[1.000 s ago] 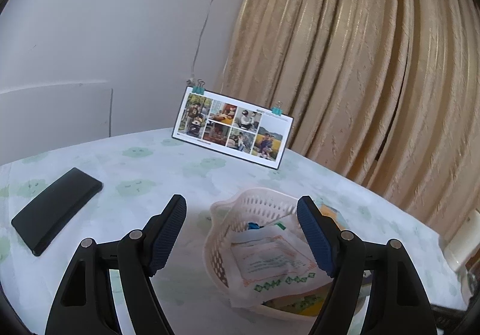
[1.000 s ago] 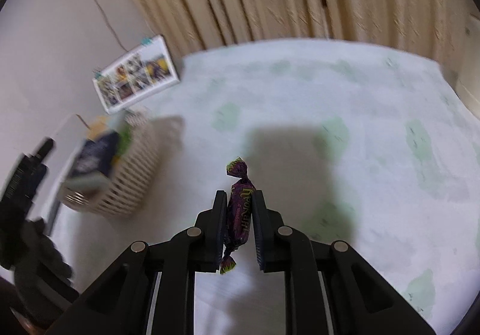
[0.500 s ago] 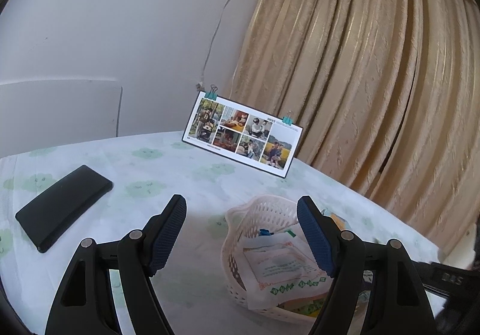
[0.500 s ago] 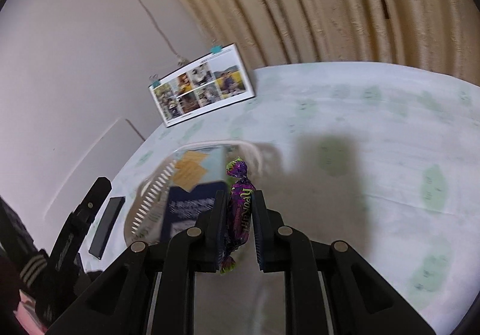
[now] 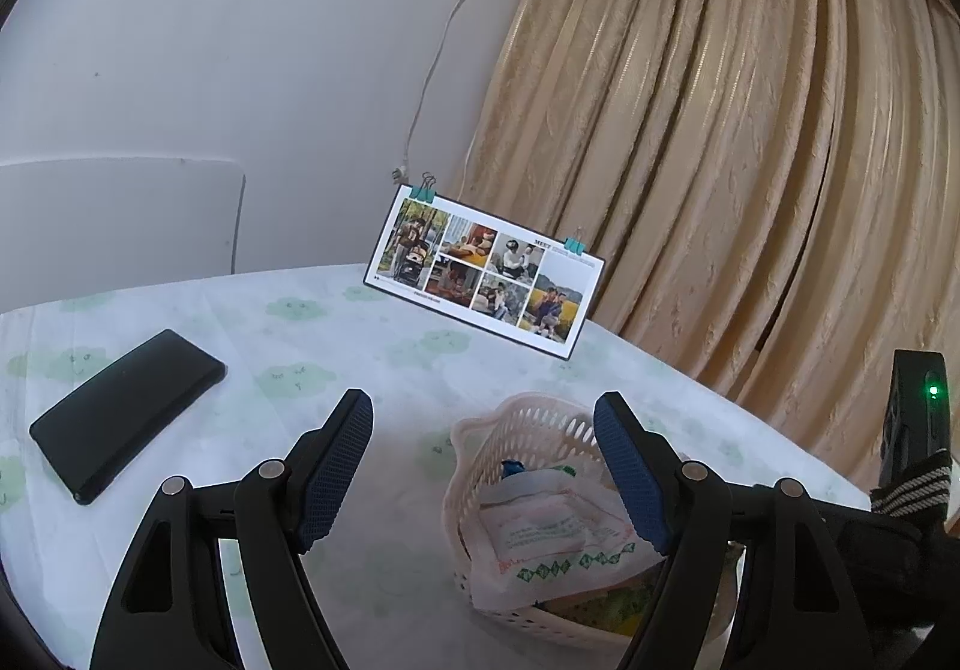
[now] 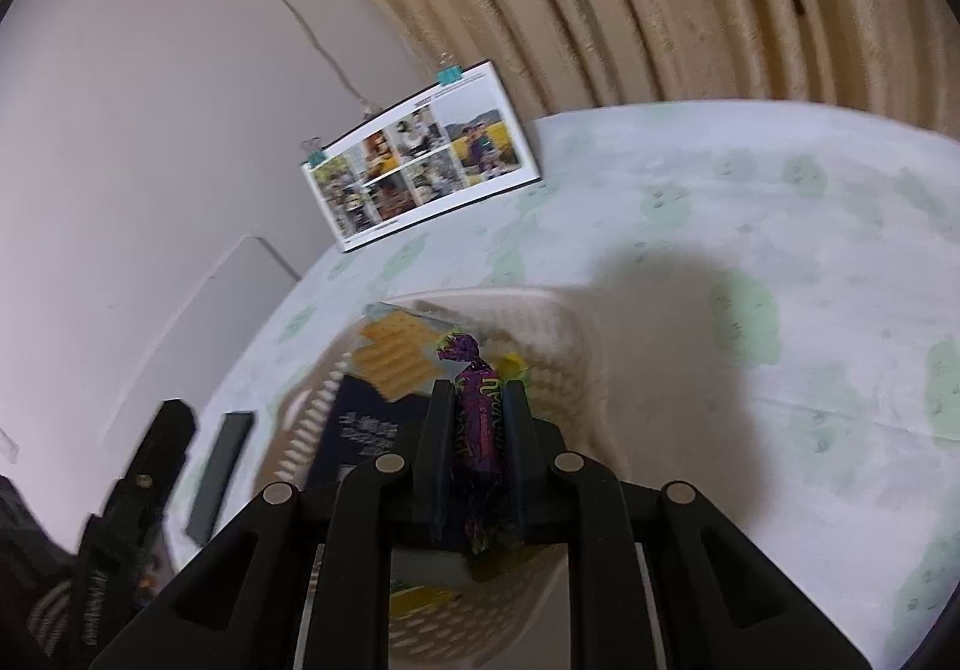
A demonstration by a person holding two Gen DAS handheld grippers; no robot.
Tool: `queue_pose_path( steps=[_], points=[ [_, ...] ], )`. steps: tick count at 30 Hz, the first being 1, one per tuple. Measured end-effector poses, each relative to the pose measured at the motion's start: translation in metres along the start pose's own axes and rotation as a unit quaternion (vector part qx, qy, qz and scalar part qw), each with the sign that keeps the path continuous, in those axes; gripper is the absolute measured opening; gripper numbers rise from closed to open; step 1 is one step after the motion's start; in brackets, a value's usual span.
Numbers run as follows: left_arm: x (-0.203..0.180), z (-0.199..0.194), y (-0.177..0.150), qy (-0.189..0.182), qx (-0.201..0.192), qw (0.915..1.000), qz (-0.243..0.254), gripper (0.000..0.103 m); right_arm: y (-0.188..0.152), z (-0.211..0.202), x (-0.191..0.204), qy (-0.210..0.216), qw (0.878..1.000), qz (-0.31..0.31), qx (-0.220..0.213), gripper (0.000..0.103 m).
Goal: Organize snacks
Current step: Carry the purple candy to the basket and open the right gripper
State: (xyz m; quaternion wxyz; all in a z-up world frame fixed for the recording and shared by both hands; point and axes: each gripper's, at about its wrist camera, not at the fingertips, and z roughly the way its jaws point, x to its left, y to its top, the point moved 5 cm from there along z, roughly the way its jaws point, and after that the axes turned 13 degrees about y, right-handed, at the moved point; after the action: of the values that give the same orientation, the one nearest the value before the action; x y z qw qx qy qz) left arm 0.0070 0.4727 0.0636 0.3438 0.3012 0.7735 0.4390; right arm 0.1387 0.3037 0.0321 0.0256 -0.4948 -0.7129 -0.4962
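Your right claw [image 6: 474, 418] has swung over from the bare stretch of cloth and now hangs above the cream perforated plastic basket [image 6: 558, 334], where a second ago the basket sat off to its left. That claw is clenched on a purple twist-wrapped candy [image 6: 477, 400], which stands upright between the fingers, its top twist poking out above the fingertips and over the basket's inside. Your left claw [image 5: 483, 466] is released, its blue-padded fingers [image 5: 336, 466] spread wide and holding nothing, hovering beside the basket's left side. In the basket lie a white snack packet with green print [image 5: 552, 544], a dark blue packet [image 6: 366, 424] and an orange cracker pack [image 6: 396, 352]. A flat black phone [image 5: 126, 412] lies near the left edge of the cloud-patterned tabletop [image 5: 312, 346], and a clipped photo card [image 5: 486, 274] stands at the far edge before the beige curtain [image 5: 750, 130].
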Motion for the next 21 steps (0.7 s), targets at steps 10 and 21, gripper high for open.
queue_pose_path(
  steps=[10,21],
  points=[
    [0.001,-0.006,0.002,0.029,-0.026,0.9993,0.003,0.090,-0.004,-0.025,0.012,-0.022,0.997,-0.067,-0.043,0.074],
    [0.002,-0.011,-0.001,0.045,-0.040,0.9978,0.028,0.101,-0.027,-0.054,0.002,-0.049,0.992,-0.113,-0.014,0.092]
  ],
)
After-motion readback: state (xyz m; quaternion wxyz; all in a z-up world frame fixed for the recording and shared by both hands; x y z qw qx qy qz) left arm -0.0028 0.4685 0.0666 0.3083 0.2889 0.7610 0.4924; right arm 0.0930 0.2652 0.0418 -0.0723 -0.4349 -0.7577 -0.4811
